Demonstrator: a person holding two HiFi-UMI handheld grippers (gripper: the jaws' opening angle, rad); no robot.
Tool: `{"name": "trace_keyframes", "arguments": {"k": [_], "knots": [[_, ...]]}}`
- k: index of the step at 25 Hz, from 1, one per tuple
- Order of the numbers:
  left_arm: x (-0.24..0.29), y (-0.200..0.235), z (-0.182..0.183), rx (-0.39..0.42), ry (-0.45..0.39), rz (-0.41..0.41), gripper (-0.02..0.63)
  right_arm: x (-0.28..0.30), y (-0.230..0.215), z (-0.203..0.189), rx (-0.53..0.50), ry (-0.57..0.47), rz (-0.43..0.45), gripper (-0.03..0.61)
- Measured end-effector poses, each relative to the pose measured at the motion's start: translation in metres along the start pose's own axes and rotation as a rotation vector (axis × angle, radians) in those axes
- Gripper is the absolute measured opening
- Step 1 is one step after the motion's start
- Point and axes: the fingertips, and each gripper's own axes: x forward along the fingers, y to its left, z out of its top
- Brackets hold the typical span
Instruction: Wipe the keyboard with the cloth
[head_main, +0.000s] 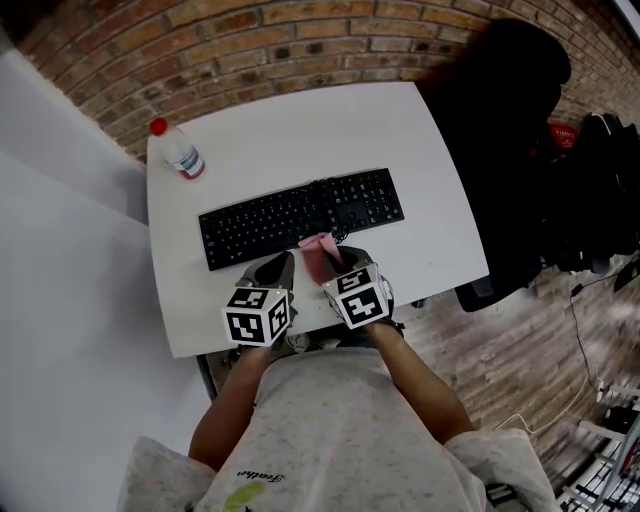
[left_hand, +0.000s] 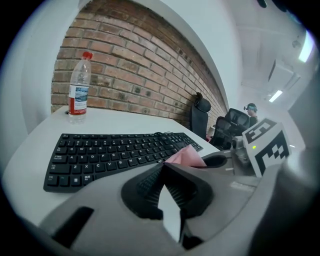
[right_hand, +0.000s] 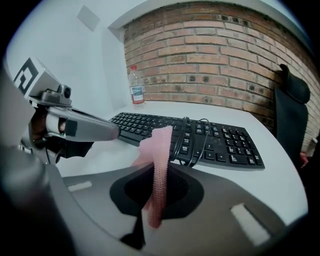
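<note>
The black keyboard (head_main: 300, 218) lies across the middle of the white table (head_main: 420, 140), with its cable looped on the keys (right_hand: 187, 142). My right gripper (head_main: 335, 262) hovers just in front of the keyboard's front edge, shut on a pink cloth (head_main: 318, 255). In the right gripper view the cloth (right_hand: 161, 145) stands up as a narrow strip pinched between the jaws. My left gripper (head_main: 275, 272) is beside it on the left, also in front of the keyboard. Its jaws (left_hand: 162, 167) are shut tip to tip with nothing between them. The cloth (left_hand: 186, 157) shows just past them.
A clear water bottle with a red cap (head_main: 180, 150) stands at the table's far left corner. A black office chair (head_main: 500, 130) sits off the right side of the table. A brick wall runs behind it. The table's near edge (head_main: 300, 335) is right under the grippers.
</note>
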Motion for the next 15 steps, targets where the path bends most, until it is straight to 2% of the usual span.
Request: {"name": "trace_keyframes", "arguments": {"k": [10, 15], "knots": [[0.010, -0.016, 0.000, 0.029, 0.021, -0.063, -0.009, -0.014, -0.031, -0.014, 0.066, 0.004, -0.086, 0.025], [0.015, -0.024, 0.003, 0.042, 0.026, -0.074, -0.009, -0.019, -0.038, -0.017, 0.083, -0.001, -0.091, 0.025]]}}
